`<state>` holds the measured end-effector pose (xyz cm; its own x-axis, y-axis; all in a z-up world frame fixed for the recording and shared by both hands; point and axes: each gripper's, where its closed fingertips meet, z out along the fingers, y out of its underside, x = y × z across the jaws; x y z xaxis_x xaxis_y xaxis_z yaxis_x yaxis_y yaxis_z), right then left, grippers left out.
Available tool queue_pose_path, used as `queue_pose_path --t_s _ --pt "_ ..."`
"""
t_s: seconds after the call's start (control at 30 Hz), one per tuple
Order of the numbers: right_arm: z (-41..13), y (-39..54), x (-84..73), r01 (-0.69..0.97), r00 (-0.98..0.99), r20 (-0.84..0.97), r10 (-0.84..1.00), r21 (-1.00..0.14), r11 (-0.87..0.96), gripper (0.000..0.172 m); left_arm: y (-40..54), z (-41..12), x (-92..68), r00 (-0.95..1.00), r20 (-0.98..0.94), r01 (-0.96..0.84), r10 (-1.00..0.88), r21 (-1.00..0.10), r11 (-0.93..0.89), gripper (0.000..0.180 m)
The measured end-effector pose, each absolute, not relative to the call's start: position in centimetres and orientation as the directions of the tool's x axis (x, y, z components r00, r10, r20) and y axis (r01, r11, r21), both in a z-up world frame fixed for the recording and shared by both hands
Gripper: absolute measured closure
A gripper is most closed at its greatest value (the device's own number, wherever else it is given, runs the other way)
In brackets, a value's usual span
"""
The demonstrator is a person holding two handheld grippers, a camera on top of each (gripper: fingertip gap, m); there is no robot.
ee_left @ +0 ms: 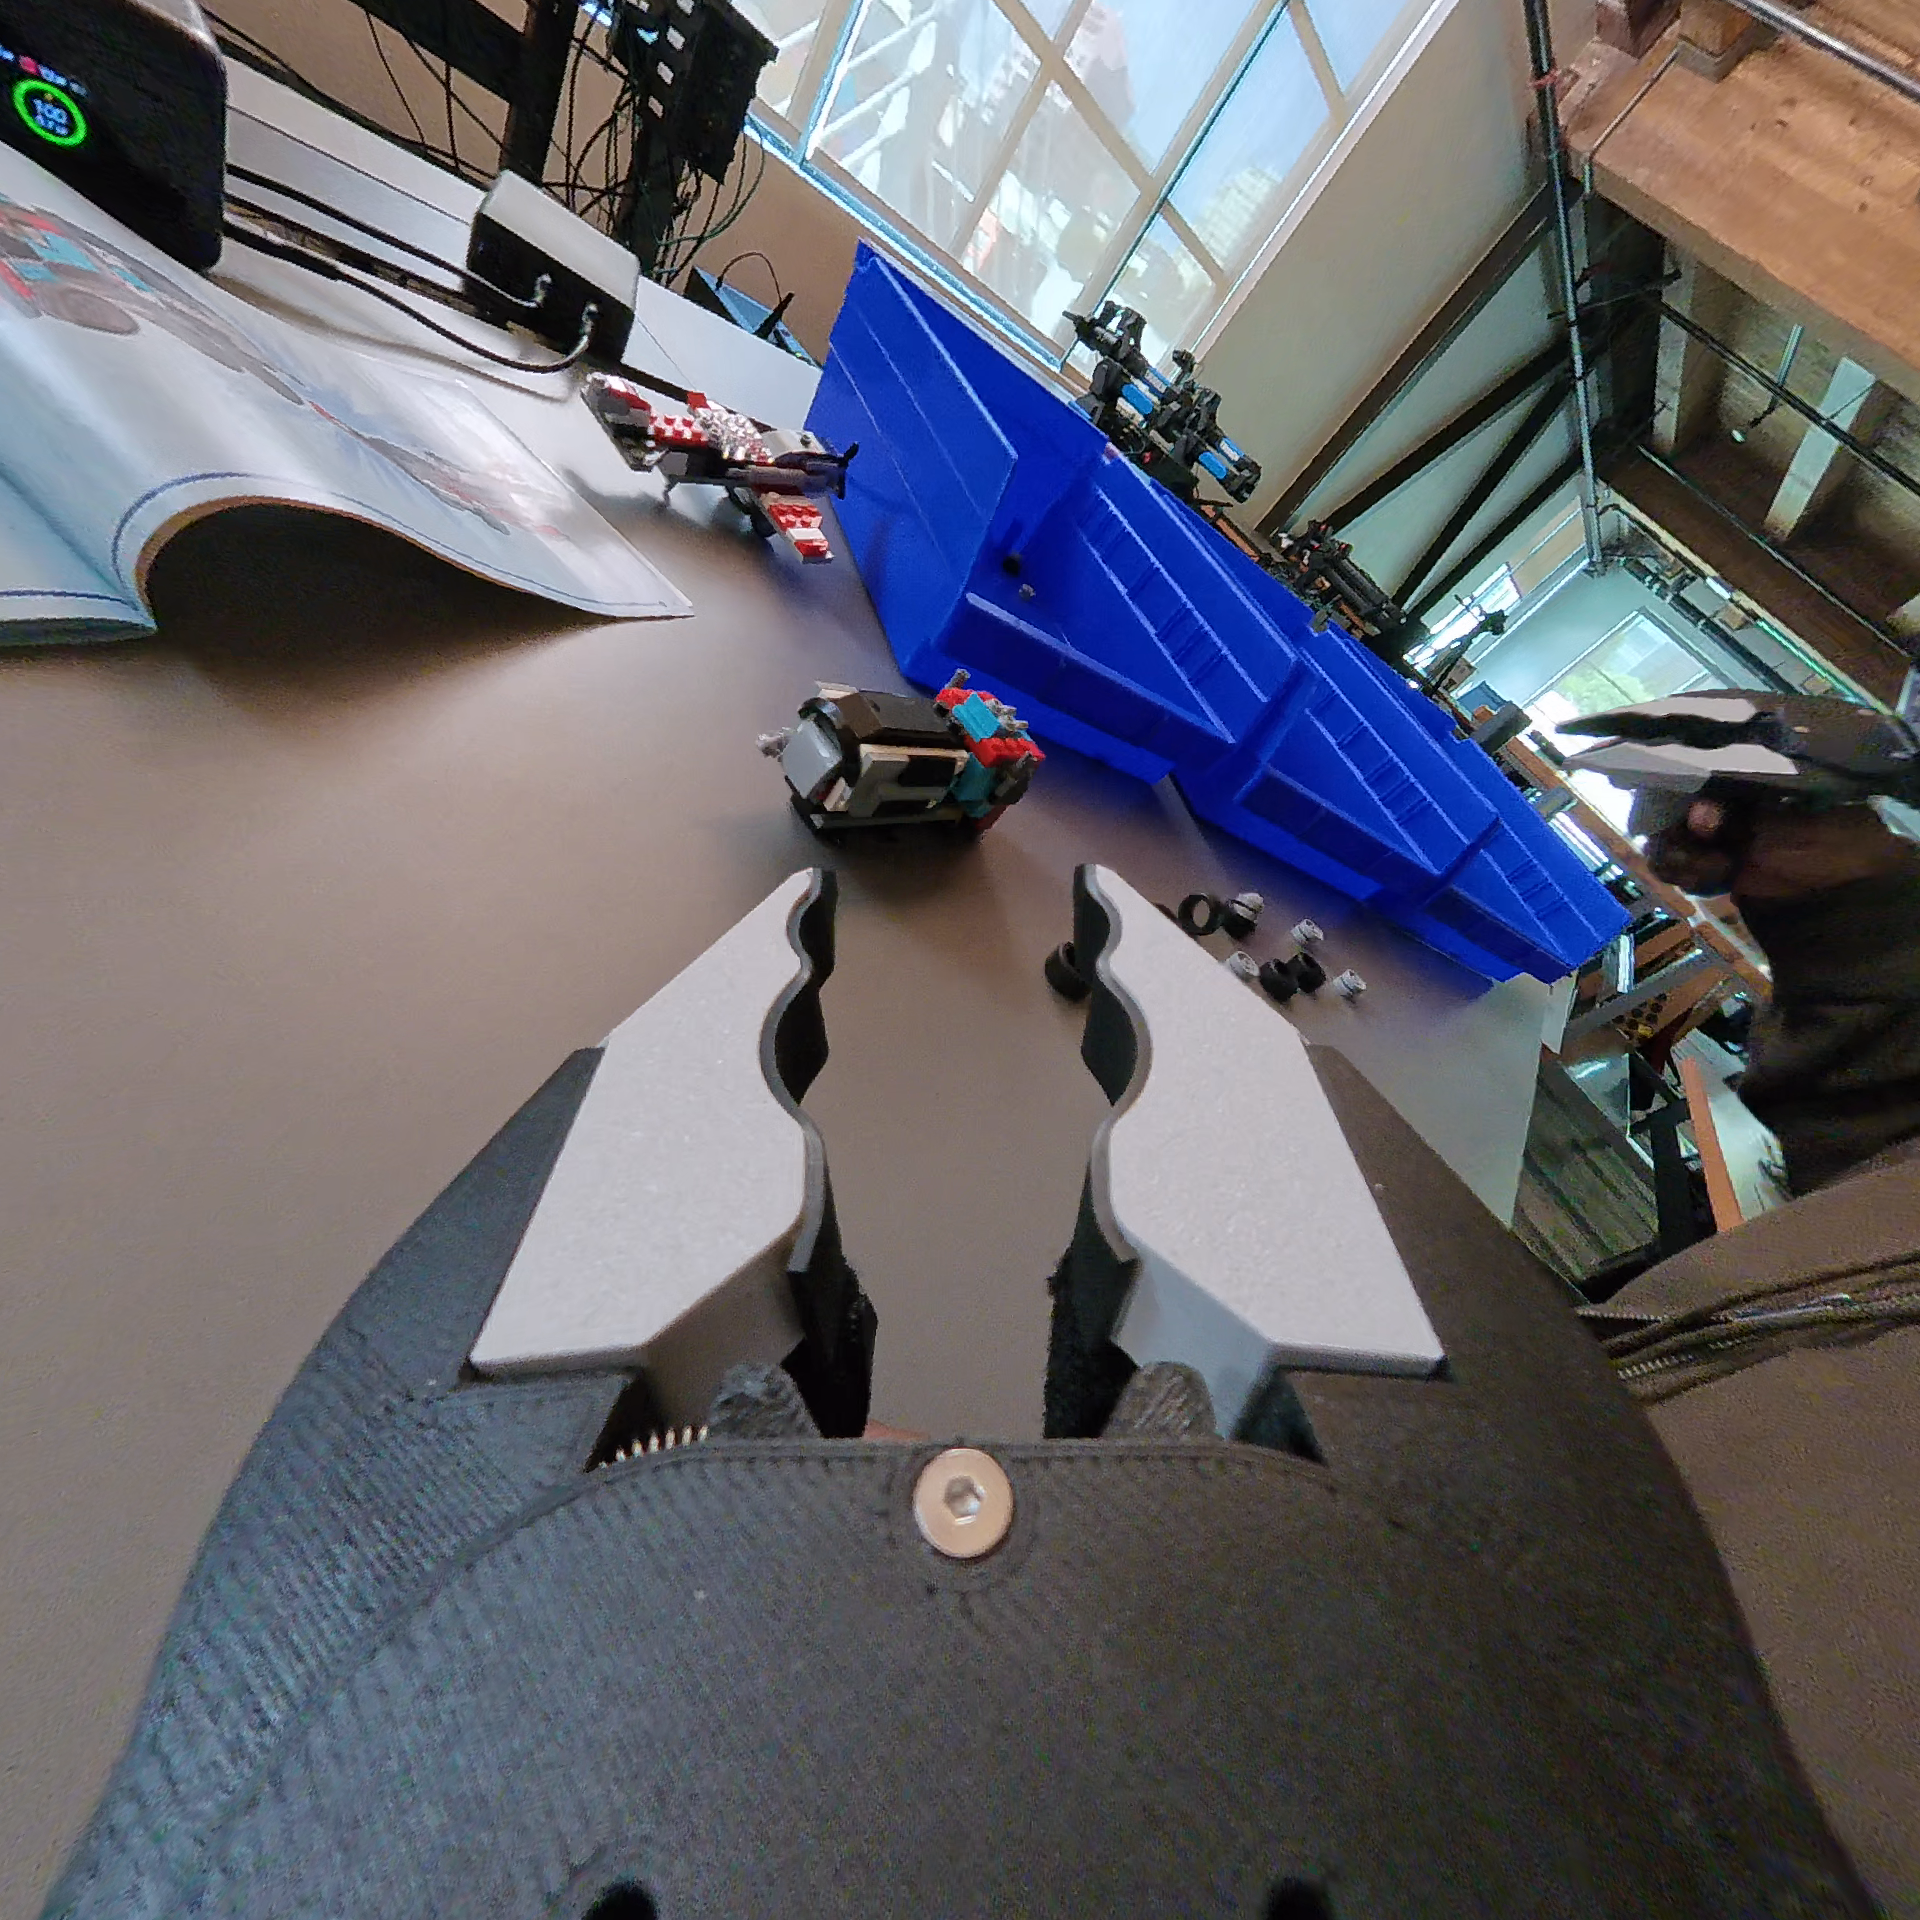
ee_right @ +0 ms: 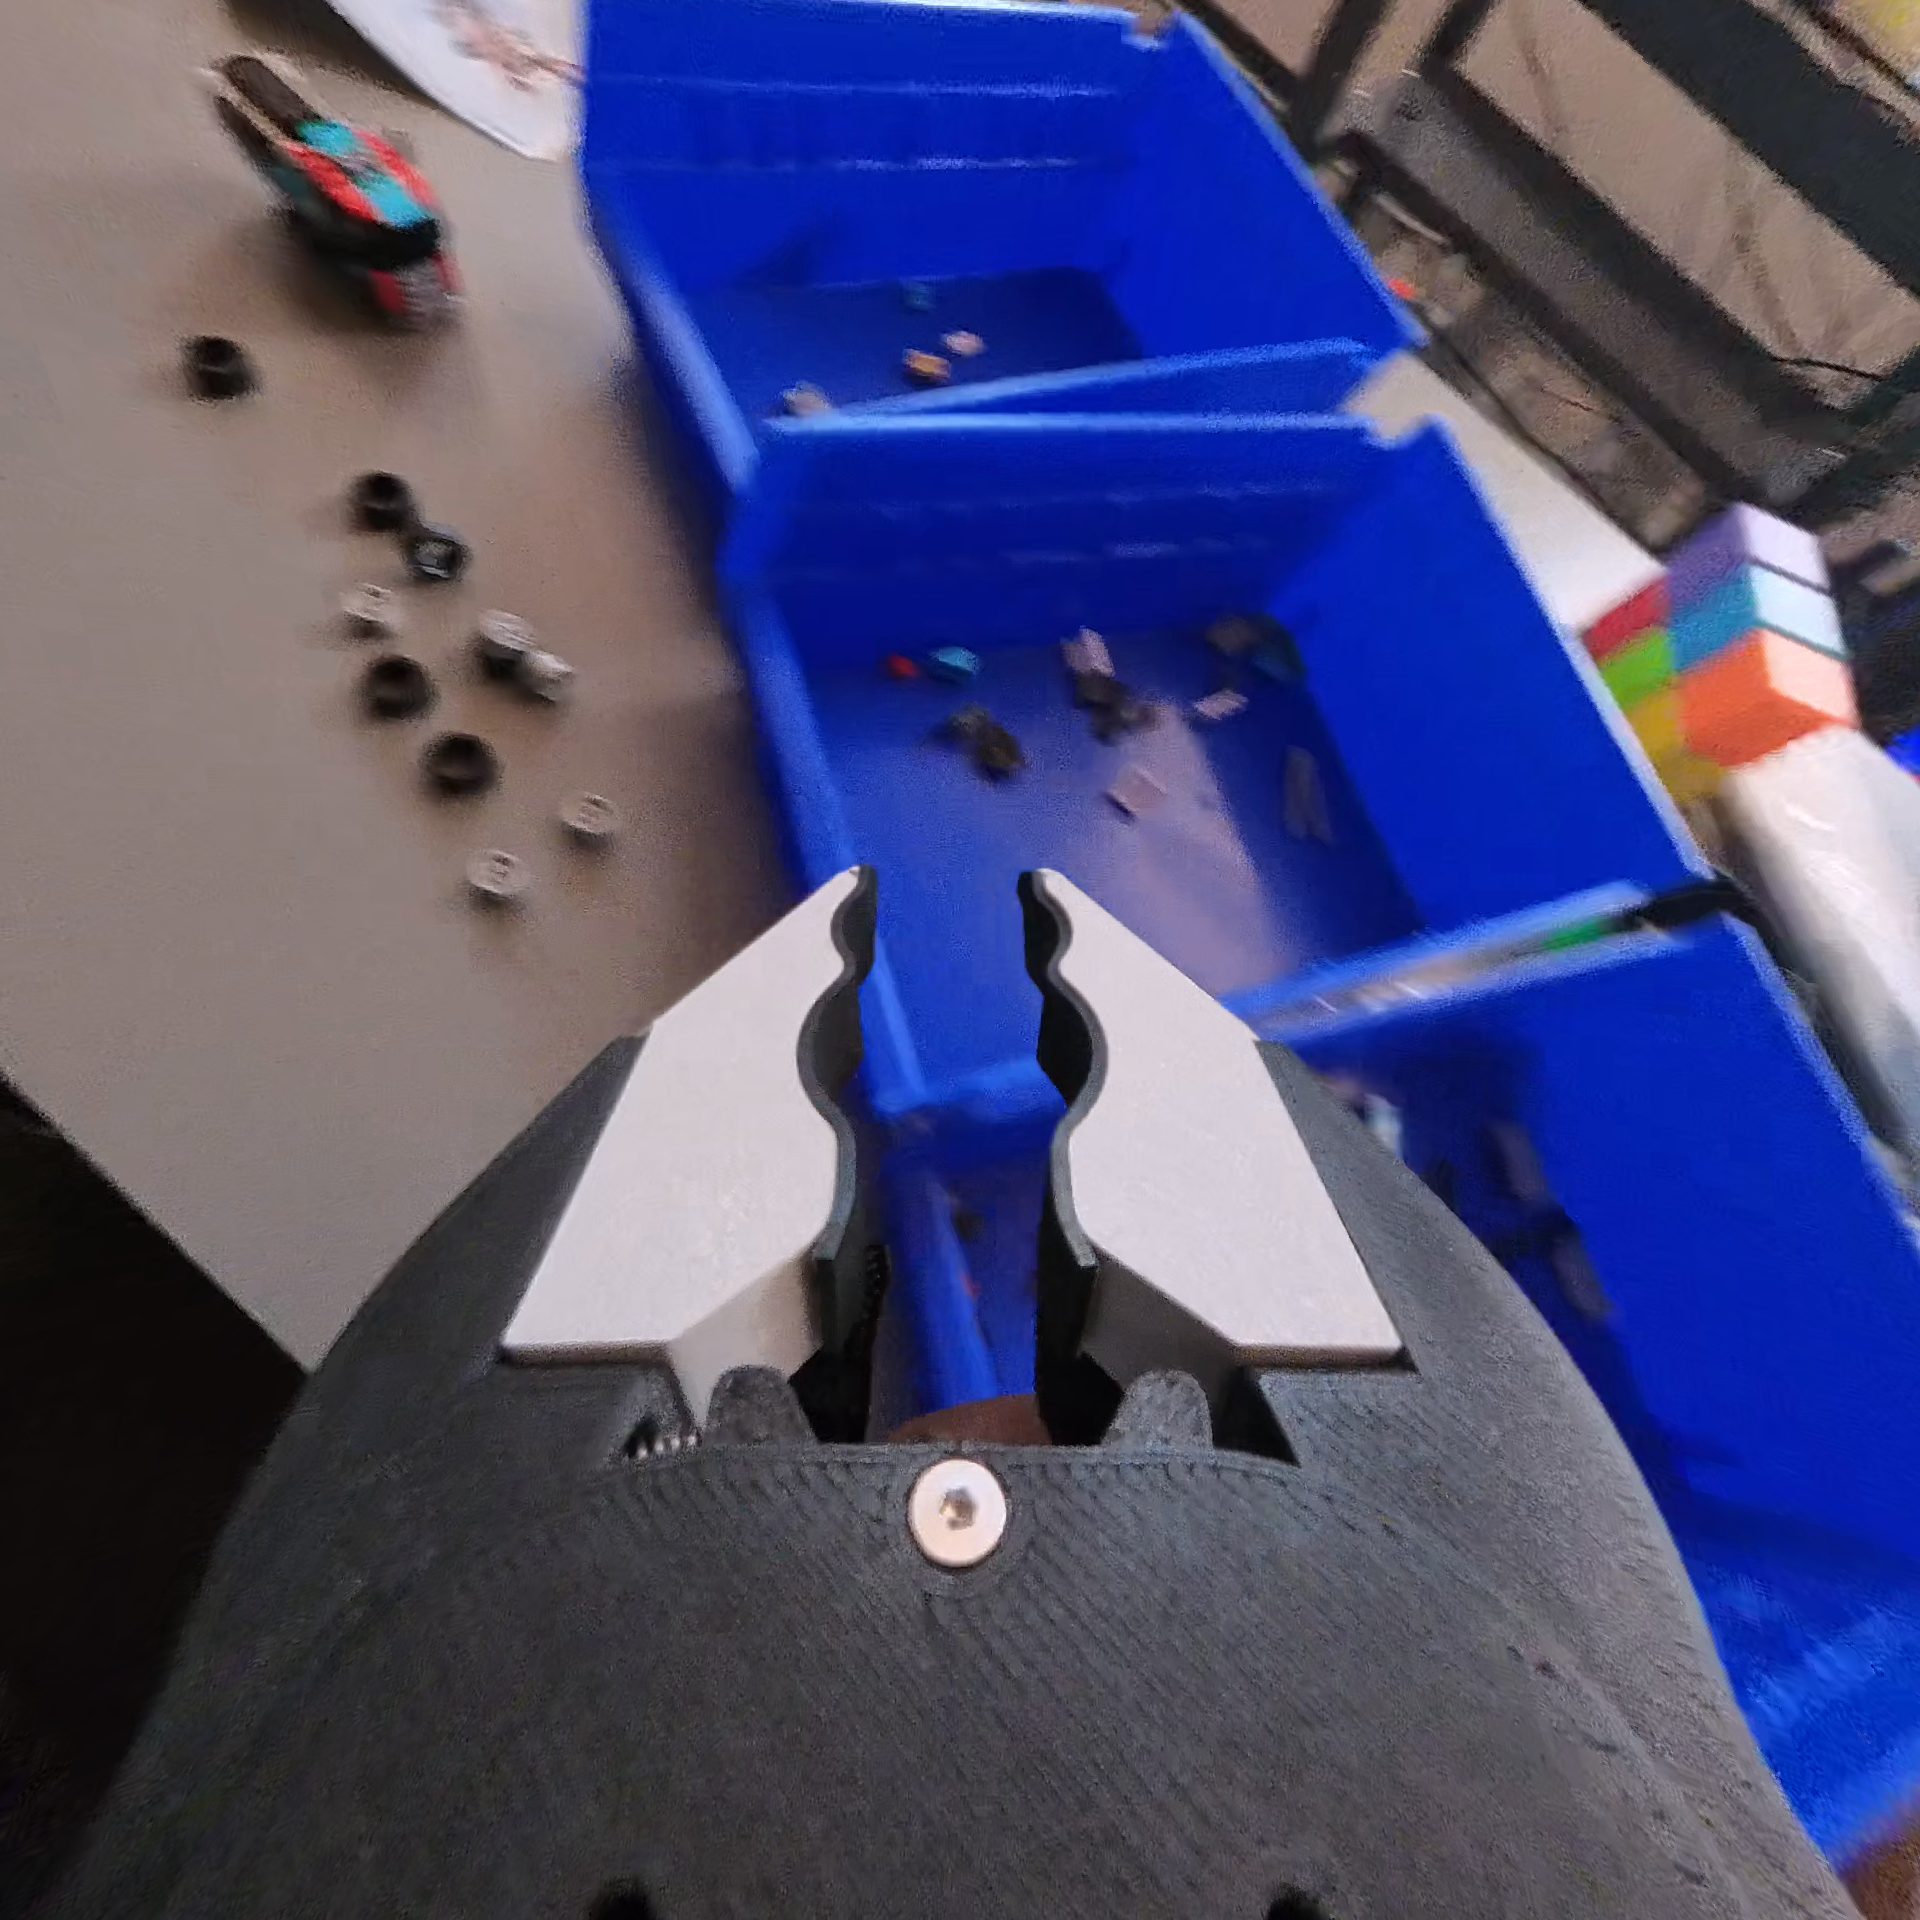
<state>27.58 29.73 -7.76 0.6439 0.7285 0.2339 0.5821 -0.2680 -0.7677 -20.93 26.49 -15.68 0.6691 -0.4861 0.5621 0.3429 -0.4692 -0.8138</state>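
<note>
Hardly any readable writing in either view. One bearer is the black device with a lit screen (ee_left: 104, 114) at the far left corner of the bench: a green ring gauge with digits inside and small coloured icons above it. Another is the open printed booklet (ee_left: 260, 436) lying beside it: pictures and fine print, too blurred to read. The right wrist view is motion-blurred; nothing legible on the blue plastic bins (ee_right: 1039, 540).

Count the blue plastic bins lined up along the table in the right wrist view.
3. The far blue plastic bin lies at the top, the middle bin lies ahead of the open right gripper, the near bin at lower right. More may continue beyond the frame.
</note>
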Motion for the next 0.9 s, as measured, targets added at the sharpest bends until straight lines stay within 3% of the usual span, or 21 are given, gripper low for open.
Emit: queue_pose_path --t_s 0.23,0.53,0.9 --pt "-9.5 34.9 40.5 0.699 0.644 0.34 0.685 -0.626 -0.346 0.145 27.6 -17.6 -20.9 0.742 0.536 0.287 -0.403 -0.797 -0.531 0.134" --pt "-16.7 40.4 41.1 0.789 0.494 0.211 0.843 -0.517 -0.333 0.145 28.3 -18.3 -21.3 0.776 0.534 0.3 -0.336 -0.78 -0.549 0.134" --pt "-21.9 42.0 41.2 0.808 0.461 0.046 0.886 -0.435 -0.397 0.154 28.6 -18.8 -21.6 0.791 0.533 0.304 -0.301 -0.769 -0.562 0.134"
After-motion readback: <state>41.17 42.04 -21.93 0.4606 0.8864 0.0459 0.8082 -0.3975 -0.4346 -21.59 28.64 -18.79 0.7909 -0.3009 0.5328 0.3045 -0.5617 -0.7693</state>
